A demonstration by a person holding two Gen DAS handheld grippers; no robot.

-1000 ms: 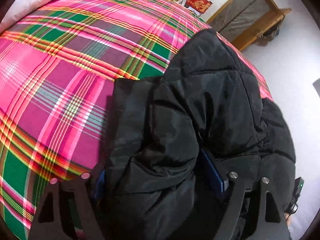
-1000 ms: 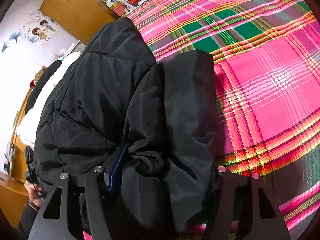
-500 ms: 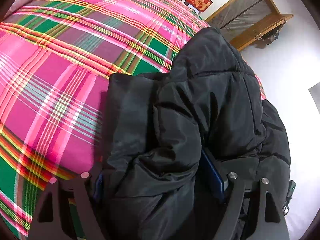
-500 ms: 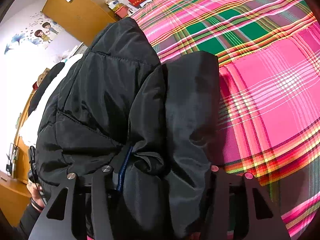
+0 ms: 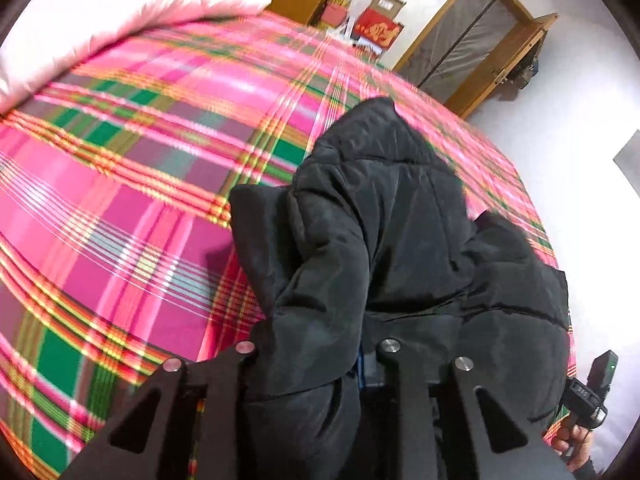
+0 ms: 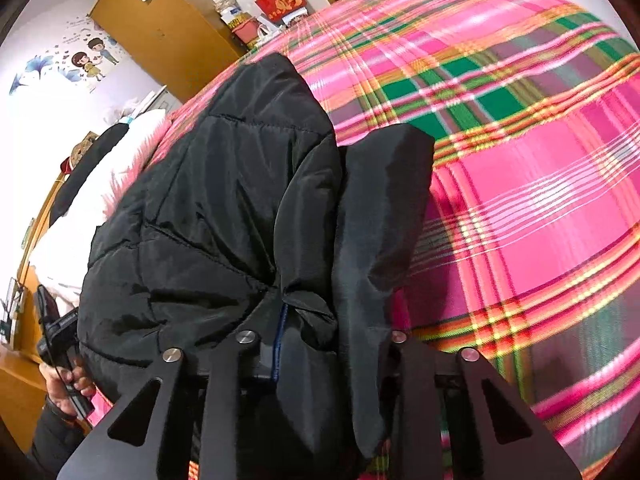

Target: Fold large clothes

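The black quilted jacket [image 5: 384, 240] lies bunched on the pink, green and yellow plaid bedspread [image 5: 120, 216], with its bulk toward the near edge of the bed and one pointed end reaching out across the plaid. The left gripper [image 5: 316, 356] is clamped on a thick fold of the jacket: padded fabric fills the space between its two black fingers [image 5: 224, 392] and spills over them. The right gripper [image 6: 320, 344] likewise grips a gathered fold of the same jacket [image 6: 224, 208]; a flat, smooth panel of the garment hangs over its right-hand finger, and a thin blue edge [image 6: 282, 340] shows in the fabric just beside the left-hand finger [image 6: 224, 384]. Both grippers hold the garment from the near side, facing out across the bed. A pale pink pillow or quilt [image 5: 120, 12] rests at the far corner of the bedspread in the left wrist view. Beyond the bed stand a wooden-framed door [image 5: 472, 44] and a red box with gold lettering [image 6: 282, 0]. A wall sticker of two cartoon figures [image 6: 90, 58] is fixed beside a wooden wardrobe [image 6: 160, 32]. The plaid is motion-blurred in both views.
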